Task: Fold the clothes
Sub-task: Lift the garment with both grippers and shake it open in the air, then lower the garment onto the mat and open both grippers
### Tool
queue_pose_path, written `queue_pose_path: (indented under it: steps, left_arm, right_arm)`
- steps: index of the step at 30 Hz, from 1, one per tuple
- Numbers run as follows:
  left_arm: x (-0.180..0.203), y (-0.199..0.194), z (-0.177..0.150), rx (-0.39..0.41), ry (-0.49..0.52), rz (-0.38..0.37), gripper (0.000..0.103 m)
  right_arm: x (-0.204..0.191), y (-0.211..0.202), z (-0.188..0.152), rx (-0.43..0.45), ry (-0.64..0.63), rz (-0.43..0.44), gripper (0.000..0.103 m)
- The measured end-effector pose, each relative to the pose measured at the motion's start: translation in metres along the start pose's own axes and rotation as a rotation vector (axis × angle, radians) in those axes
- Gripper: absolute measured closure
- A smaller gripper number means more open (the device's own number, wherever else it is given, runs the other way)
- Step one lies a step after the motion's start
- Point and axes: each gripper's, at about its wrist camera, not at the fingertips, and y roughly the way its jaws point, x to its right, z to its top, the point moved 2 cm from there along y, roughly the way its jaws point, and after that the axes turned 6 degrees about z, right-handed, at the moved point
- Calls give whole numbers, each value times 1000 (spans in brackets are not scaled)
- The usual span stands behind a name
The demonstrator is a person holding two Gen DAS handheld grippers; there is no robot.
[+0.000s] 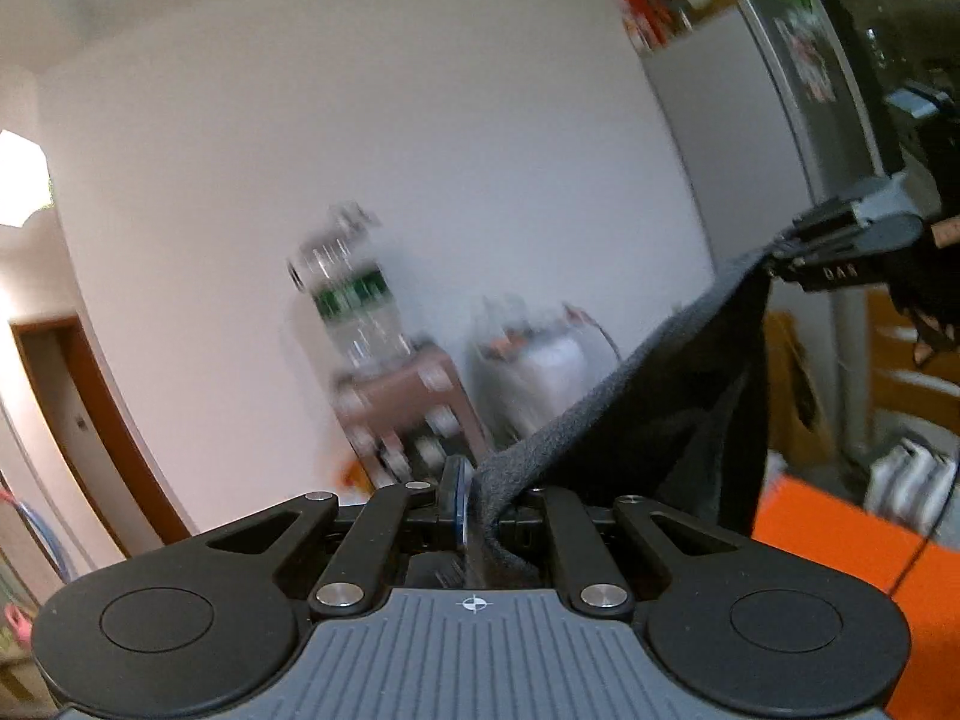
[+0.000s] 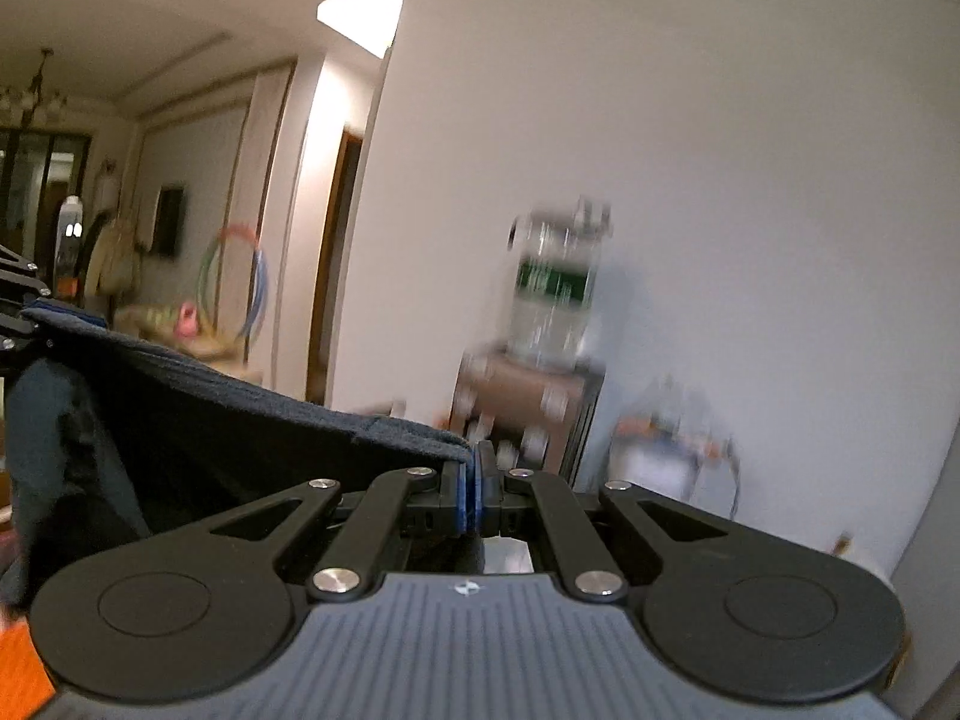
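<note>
Dark cloth (image 1: 660, 396), some garment I can't identify further, is pinched at two points along one edge. The left gripper (image 1: 471, 504) has its jaws nearly together on a bunched corner, and the right gripper (image 2: 474, 489) clamps the other end between its blue pads (image 2: 462, 498) just as tightly. Holding it this way stretches the top hem into a taut line between the two, so the rest hangs free beneath, which I'd judge is meant to let the fabric fall straight before it is laid down for a fold.

Seen from the left wrist, the right gripper (image 1: 798, 252) sits up and off to the side, a gloved hand behind it; the hem runs straight to it with no sag.

Below lies an orange surface (image 1: 840, 528), mostly bare where visible. Ahead stands a white wall (image 2: 720, 180) with a water bottle (image 2: 555, 294) on a small stand (image 2: 522, 396), and a fridge (image 1: 768, 120) flanks the right. Those seem well apart from the cloth, so lowering forward looks unobstructed.
</note>
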Motion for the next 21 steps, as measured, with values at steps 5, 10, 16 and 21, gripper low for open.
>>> queue_pose_path:
  steps: [5, 10, 16, 21]
  left_arm:
    - [43, 9, -63, -155, -29, -86, 94]
    - [81, 18, -122, -288, -22, -123, 93]
    - [118, 16, -184, -383, -4, -171, 92]
    - [133, 20, -213, -452, -40, -227, 86]
  right_arm:
    - [-16, -4, -77, -169, 59, 26, 100]
    - [-39, 0, -165, -350, 152, 35, 100]
    - [-70, -4, -274, -547, 223, 24, 100]
    - [-85, -6, -327, -634, 266, 17, 99]
